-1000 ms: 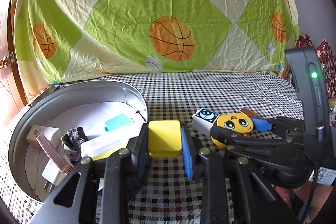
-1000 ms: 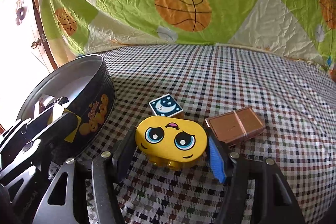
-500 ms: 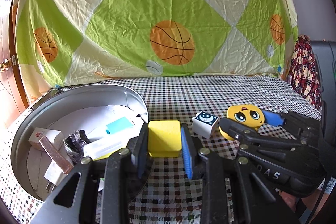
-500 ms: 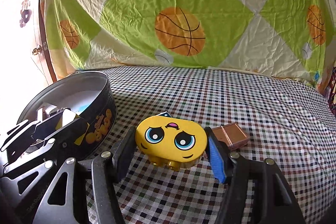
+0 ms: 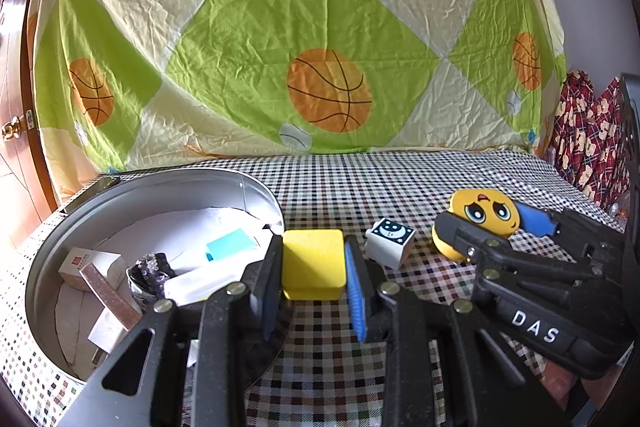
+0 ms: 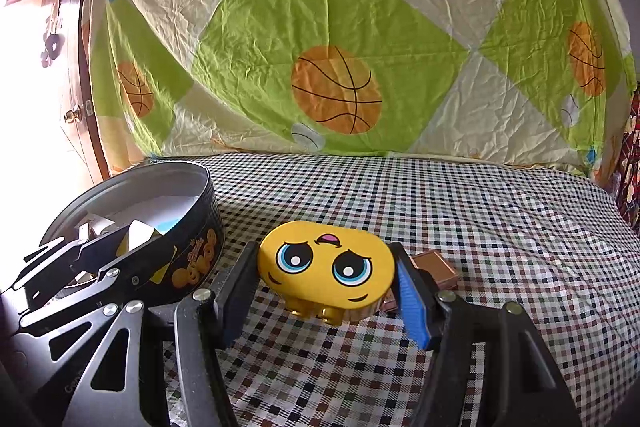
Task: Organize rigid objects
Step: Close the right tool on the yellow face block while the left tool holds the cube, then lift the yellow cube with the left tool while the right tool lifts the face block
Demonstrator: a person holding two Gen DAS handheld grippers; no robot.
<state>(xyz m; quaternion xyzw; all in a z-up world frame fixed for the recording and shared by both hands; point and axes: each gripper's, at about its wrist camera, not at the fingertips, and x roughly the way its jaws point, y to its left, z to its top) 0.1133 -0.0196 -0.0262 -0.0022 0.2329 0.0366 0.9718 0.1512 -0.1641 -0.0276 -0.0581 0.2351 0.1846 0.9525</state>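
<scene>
both wrist cams sit low & close, facing the basketball sheet (image 5: 328, 87); both share the round tin (image 6: 200, 195) & checked cloth (image 5: 340, 187).

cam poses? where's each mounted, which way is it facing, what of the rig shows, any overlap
Left wrist: on the left claw, looking forward and slightly down at the yellow block it grips, beside the tin; the right claw shows at right.
Right wrist: on the right claw, same heading, gripping the face toy; the left claw's linkage shows at lower left.
Shared: face toy, tin, checked cloth, basketball sheet.
</scene>
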